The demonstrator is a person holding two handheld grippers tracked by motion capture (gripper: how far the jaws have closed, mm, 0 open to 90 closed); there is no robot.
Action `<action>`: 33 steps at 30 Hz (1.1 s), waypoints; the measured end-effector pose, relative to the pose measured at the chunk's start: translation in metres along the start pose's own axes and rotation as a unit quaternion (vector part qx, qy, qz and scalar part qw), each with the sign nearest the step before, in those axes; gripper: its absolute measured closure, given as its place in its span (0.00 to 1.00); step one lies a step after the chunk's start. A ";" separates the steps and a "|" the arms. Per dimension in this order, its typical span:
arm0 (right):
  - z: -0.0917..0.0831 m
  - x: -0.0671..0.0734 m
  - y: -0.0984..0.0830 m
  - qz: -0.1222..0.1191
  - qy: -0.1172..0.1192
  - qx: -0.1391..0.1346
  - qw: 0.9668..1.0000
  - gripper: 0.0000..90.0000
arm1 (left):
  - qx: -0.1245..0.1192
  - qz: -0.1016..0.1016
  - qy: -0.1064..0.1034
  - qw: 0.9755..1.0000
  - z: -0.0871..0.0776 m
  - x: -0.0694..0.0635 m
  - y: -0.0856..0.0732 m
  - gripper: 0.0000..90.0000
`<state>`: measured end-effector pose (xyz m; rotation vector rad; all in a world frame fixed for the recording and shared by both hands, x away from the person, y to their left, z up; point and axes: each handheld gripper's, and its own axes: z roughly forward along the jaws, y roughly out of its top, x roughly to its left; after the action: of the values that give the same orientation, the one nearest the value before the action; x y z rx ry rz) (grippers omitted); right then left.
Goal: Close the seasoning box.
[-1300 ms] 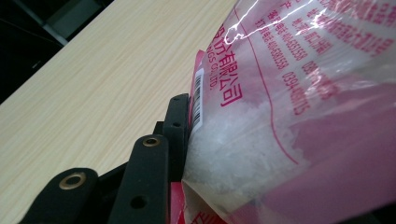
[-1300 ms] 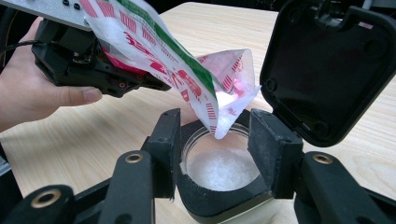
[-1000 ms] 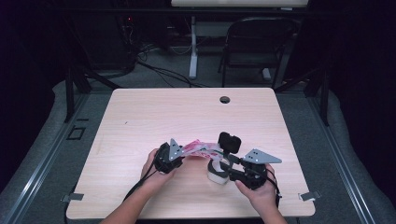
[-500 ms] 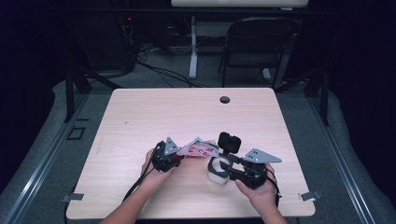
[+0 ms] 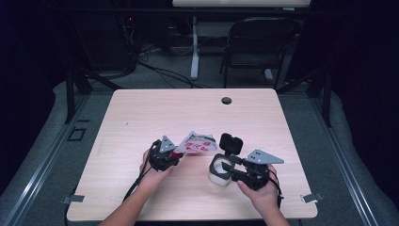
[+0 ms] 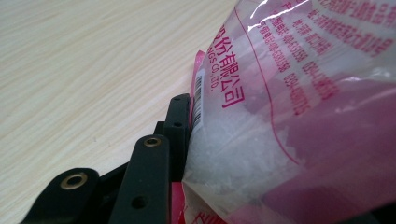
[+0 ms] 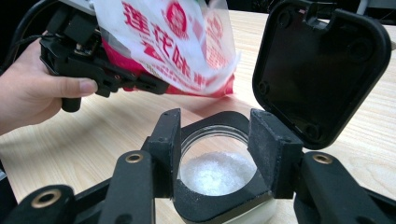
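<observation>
Plastic film, thin and crinkly, makes up the bag (image 5: 196, 142) that our left gripper (image 5: 175, 157) has clamped by one end, jaws pressed onto the film. We judge it soft and floppy, light overall but with loose white crystals (image 6: 233, 154) that slide inside, so the weight will shift as we tilt it. Its surface looks slick; the sealed edge by the barcode (image 6: 197, 95), where the jaw now bites, seems the firmest place to hold. The bag hangs just left of the jar (image 5: 219, 172) and slightly above it, its far end tipped toward the jar's mouth.

Our right gripper (image 7: 215, 140) has its jaws closed around the jar's black collar, steadying it on the table (image 5: 141, 113). Rigid and probably heavier than the bag, the jar should not deform. Its hinged lid (image 7: 322, 65) stands open behind the mouth, and a shallow layer of white grains (image 7: 217, 172) lies inside.
</observation>
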<state>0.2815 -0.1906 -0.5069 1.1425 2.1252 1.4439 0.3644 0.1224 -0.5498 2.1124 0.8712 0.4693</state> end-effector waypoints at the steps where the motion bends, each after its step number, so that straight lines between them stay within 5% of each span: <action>1: 0.000 0.000 0.000 0.000 0.001 0.001 1.000 0.61 | -0.002 -0.004 0.000 1.000 -0.002 0.001 0.001 0.76; 11: 0.002 -0.001 0.001 0.002 0.003 0.002 1.000 0.60 | -0.018 -0.026 0.023 0.999 -0.023 0.014 0.008 0.76; 33: 0.010 0.000 0.003 0.000 0.009 0.006 1.000 0.60 | -0.013 -0.087 0.098 0.991 -0.061 0.061 -0.029 0.76</action>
<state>0.2889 -0.1841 -0.5084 1.1376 2.1483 1.4485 0.3593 0.2121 -0.5324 1.9685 1.1458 0.5999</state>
